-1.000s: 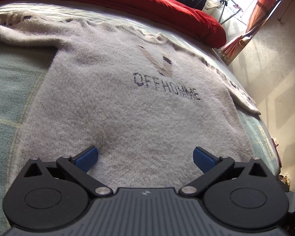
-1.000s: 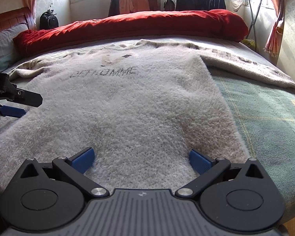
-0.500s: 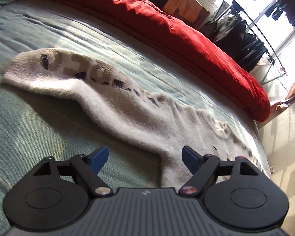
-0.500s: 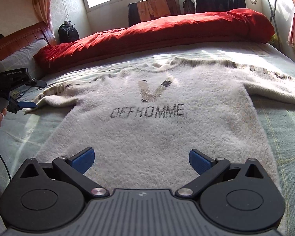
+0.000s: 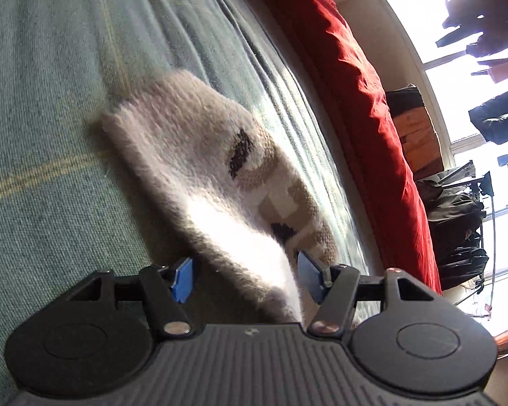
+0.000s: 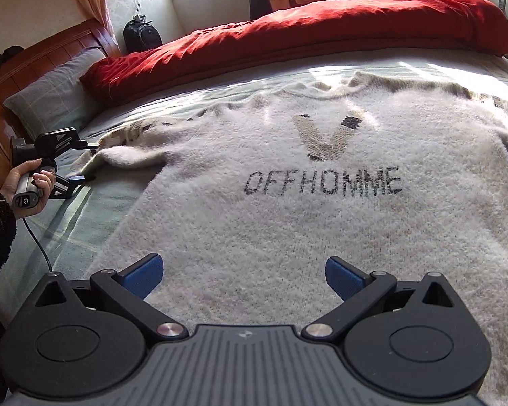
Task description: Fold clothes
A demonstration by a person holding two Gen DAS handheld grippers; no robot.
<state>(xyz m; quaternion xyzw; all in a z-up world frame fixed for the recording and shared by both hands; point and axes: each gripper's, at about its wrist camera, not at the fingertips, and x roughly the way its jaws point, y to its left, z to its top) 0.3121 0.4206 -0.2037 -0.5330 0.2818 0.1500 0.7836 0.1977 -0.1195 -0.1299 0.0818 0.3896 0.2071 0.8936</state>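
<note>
The fluffy white knitted sweater (image 6: 321, 209) with the dark "OFFHOMME" lettering lies front-up and spread flat on the bed with the green checked cover (image 6: 84, 223). Its body fills the middle of the bed; its neckline points toward the red quilt (image 6: 321, 30) bunched along the far edge. No fold shows in the body.

The left gripper (image 5: 244, 279) sits low at the cuff end of the sweater's patterned sleeve (image 5: 220, 169), near the bed's left side by the grey pillow (image 6: 50, 98). Its blue-padded fingers (image 5: 183, 279) stand apart with the sleeve fabric running between them — they straddle it but are not pressed onto it. From the right wrist view, the person's hand (image 6: 27, 182) holds this gripper level with the cover, a placement that suits pinching a thin cuff from the side.

The right gripper (image 6: 244, 275) hangs above the sweater's hem, fingers wide apart and holding nothing. Judged from its position, it waits over the lower edge of the body, where it could pin or lift the hem.

The sleeve lies extended outward, so a fold of it across the body appears the likely step in hand.
</note>
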